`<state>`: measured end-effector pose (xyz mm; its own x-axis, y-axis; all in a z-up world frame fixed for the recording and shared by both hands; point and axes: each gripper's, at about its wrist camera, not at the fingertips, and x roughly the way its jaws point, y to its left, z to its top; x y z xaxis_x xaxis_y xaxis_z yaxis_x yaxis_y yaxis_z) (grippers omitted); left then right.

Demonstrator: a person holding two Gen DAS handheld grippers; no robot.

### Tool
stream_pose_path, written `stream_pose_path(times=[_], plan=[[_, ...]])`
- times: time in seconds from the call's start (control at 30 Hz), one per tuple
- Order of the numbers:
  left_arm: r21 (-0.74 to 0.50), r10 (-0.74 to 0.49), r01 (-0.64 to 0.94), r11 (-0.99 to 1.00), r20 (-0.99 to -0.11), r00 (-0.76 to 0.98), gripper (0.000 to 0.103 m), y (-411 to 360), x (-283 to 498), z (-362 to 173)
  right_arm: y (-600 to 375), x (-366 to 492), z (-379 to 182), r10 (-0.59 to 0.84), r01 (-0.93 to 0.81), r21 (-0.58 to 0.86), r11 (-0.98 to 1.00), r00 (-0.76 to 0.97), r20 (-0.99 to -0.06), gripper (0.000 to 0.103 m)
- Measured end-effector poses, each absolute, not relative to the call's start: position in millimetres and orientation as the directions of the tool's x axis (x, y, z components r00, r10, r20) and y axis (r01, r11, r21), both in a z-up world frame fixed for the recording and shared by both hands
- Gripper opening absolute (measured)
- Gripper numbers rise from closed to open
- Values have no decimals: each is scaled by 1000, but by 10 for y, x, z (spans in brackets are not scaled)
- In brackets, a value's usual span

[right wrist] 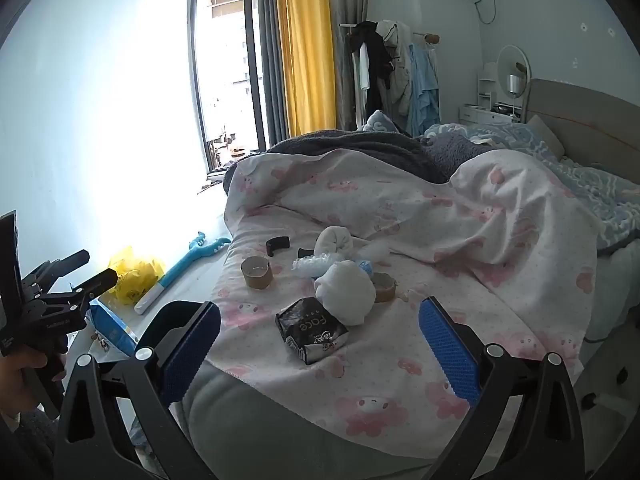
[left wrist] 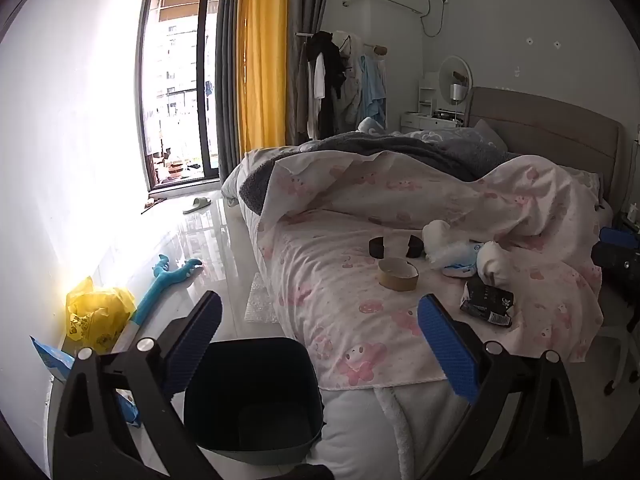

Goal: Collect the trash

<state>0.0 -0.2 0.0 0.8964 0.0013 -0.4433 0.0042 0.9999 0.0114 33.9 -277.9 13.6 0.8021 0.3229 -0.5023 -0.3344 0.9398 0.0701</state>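
On the bed [right wrist: 400, 360], over a pink-patterned sheet, lies trash: a crumpled black wrapper [right wrist: 310, 330], white tissue wads [right wrist: 346, 292] and tape rolls [right wrist: 257, 272]. Only the left wrist view shows the dark bin [left wrist: 256, 396] on the floor beside the bed, below the left hand-held gripper [left wrist: 320, 332]. The right hand-held gripper [right wrist: 320, 338] hovers near the wrapper, not touching it. Both stand wide apart, holding nothing.
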Motion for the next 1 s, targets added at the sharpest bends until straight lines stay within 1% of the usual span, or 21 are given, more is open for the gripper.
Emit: stream_pose_path(times=[1.0], plan=[[6,-1,5,1000,-446,895,100,3,-2,3,-2759,329,132,325,-340,64,938,803,-500,100]])
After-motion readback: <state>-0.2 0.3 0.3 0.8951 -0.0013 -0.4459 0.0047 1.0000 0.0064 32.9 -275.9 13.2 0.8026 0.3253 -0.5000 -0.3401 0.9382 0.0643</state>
